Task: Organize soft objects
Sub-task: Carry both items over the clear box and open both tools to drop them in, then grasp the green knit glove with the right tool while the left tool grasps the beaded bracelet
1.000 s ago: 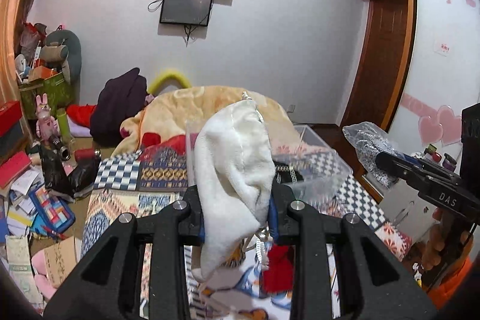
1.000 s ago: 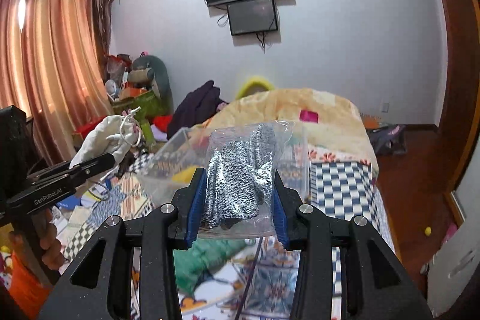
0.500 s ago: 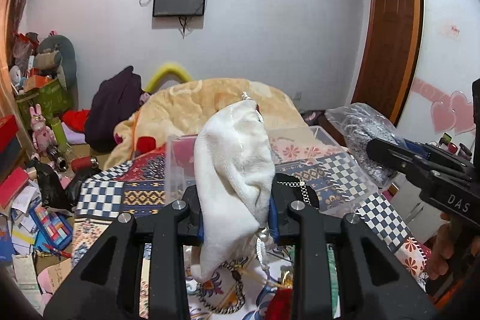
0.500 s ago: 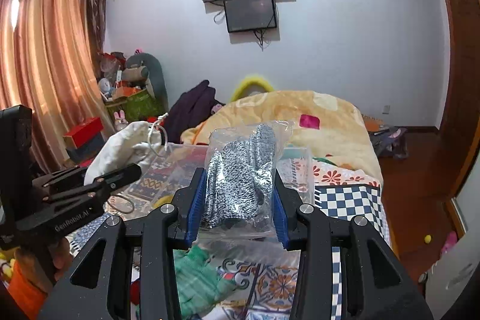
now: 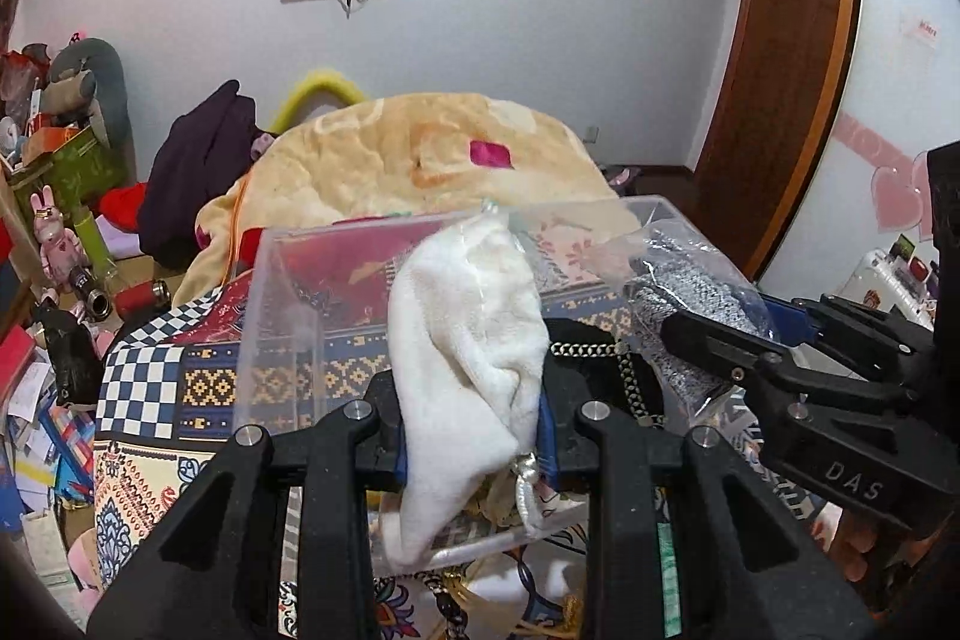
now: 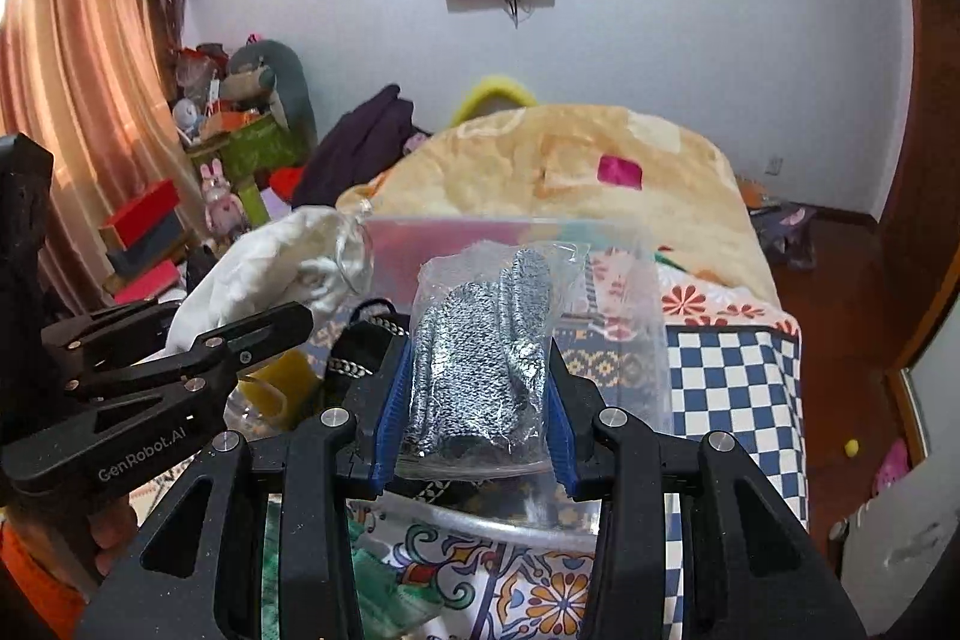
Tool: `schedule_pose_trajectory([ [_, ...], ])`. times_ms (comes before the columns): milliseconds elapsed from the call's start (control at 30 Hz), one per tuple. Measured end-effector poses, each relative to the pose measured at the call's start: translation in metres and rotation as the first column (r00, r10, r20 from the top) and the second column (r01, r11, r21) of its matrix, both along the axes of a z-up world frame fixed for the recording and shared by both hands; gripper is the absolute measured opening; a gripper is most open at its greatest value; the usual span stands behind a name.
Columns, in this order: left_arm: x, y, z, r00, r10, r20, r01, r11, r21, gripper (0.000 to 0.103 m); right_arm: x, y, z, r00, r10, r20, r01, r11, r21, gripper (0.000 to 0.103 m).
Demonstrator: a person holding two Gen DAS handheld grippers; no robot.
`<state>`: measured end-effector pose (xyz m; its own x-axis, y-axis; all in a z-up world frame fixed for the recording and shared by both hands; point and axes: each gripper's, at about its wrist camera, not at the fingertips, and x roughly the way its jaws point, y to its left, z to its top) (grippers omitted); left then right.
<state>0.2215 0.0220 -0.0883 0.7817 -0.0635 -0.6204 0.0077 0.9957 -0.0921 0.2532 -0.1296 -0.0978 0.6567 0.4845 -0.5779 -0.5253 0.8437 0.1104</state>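
While both grippers hang over the clear plastic bin [image 5: 282,316], left gripper [image 5: 474,436] pinches a white pouch [image 5: 468,340]; right gripper [image 6: 480,418] clamps a bagged grey knit [image 6: 480,358]; bin sits on patterned bedspread [image 6: 732,370]; orange blanket [image 5: 420,160] behind.

pouch [image 5: 468,334]: fluffy white cloth is being shown
bag [image 6: 486,358]: glossy clear plastic over speckled knit
bin [image 5: 282,304]: smooth transparent plastic

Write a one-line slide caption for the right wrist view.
Right gripper clamps a bagged grey knit item over the clear bin, left gripper alongside holding a white pouch.
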Motion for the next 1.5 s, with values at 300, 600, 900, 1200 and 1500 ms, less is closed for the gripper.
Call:
schedule_pose_trajectory([
  [300, 0.004, 0.000, -0.008, 1.000, -0.001, -0.029, 0.001, 1.000, -0.004, 0.051, 0.001, 0.008, -0.010, 0.999, 0.030, -0.028, -0.031, 0.998, -0.060, 0.038],
  [600, -0.011, 0.005, 0.004, 1.000, 0.009, 0.001, -0.009, 1.000, -0.019, 0.063, -0.004, 0.001, 0.000, 0.999, 0.044, -0.010, -0.044, 0.998, -0.048, 0.057],
  [900, -0.045, 0.010, 0.036, 0.994, 0.016, 0.109, -0.015, 1.000, -0.011, 0.076, -0.030, -0.010, 0.028, 0.996, 0.065, 0.058, -0.066, 0.998, 0.021, 0.058],
  [1200, -0.081, 0.020, 0.042, 0.989, 0.022, 0.149, -0.023, 1.000, 0.007, 0.087, -0.060, -0.011, 0.028, 0.989, 0.097, 0.112, -0.102, 0.994, 0.040, 0.080],
  [1500, -0.102, 0.028, 0.001, 0.996, 0.034, 0.077, -0.037, 0.999, 0.033, 0.088, -0.070, -0.001, -0.010, 0.992, 0.121, 0.026, -0.122, 0.992, 0.035, 0.080],
])
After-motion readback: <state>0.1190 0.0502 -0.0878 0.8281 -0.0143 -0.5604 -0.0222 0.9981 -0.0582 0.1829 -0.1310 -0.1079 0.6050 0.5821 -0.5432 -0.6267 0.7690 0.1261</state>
